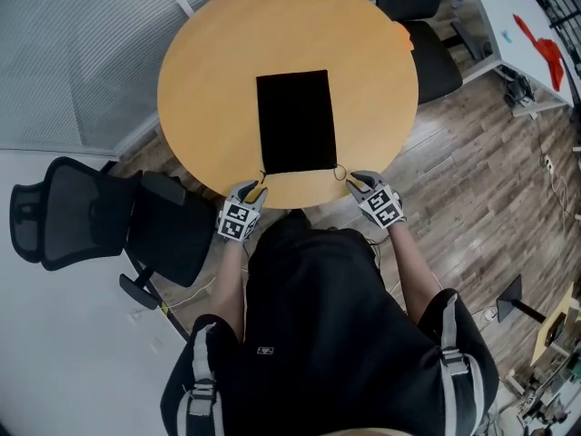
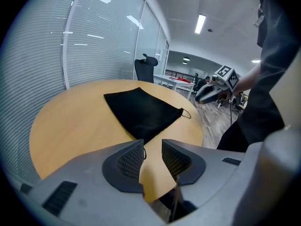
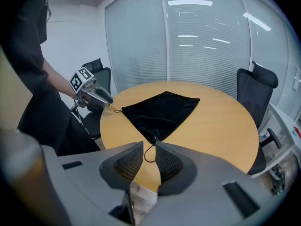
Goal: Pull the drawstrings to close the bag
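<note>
A flat black drawstring bag [image 1: 296, 121] lies on the round wooden table [image 1: 209, 80], its mouth end toward the near edge. A thin cord loop sticks out at each near corner. My left gripper [image 1: 258, 187] is at the left corner, jaws open, with the left cord loop [image 2: 145, 153] just at its left pad. My right gripper [image 1: 356, 182] is at the right corner. Its jaws are open a narrow gap, and the right cord loop [image 3: 149, 154] lies between the pads untouched. The bag [image 2: 143, 112] [image 3: 160, 111] fills the middle of both gripper views.
A black office chair [image 1: 82, 212] stands close at the left of the table, another chair [image 1: 427, 53] at the far right. A white desk [image 1: 526, 34] is beyond it. Blinds cover the glass wall [image 3: 207, 41] behind the table.
</note>
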### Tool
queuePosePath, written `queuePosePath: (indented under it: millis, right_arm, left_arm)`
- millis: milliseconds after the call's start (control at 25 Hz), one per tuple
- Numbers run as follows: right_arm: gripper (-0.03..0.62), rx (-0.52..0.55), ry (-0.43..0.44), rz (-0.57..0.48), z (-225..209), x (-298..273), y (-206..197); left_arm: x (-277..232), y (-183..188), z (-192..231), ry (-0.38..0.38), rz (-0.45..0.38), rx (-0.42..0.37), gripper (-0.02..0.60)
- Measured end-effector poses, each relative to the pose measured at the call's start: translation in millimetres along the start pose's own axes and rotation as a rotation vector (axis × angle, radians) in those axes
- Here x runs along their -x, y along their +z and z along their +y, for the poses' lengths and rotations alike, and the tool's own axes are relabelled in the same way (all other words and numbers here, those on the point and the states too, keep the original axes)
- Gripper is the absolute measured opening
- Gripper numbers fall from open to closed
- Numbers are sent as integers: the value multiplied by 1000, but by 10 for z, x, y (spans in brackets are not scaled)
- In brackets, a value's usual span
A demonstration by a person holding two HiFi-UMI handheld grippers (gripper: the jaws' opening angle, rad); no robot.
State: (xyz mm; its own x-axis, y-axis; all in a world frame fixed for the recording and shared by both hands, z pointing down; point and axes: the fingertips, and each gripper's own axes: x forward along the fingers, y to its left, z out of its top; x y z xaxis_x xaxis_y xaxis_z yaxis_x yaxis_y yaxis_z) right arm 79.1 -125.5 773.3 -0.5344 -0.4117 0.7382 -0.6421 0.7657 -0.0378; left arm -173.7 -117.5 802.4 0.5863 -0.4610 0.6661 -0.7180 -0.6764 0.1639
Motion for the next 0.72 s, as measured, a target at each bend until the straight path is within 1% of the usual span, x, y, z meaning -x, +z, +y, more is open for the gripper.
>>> queuePosePath:
  millis: [120,280,440,720]
  right_arm:
    - [137,-10,11,37,-13,-156,-65]
    - [138,-39,19,78,-77,-346,-146]
    - [141,-54,4,107,-172,-474,-206]
    - [144,-82,-3,123,-216,-620,-222]
  left_arm:
    - [-87,-85,29,-17,41,-4,112]
    - [-186,-166,128,-14,81,5,112]
    - [-251,-205,157,-27,110,-22,112]
    - [-341,-215,148,-65,122,-51,112]
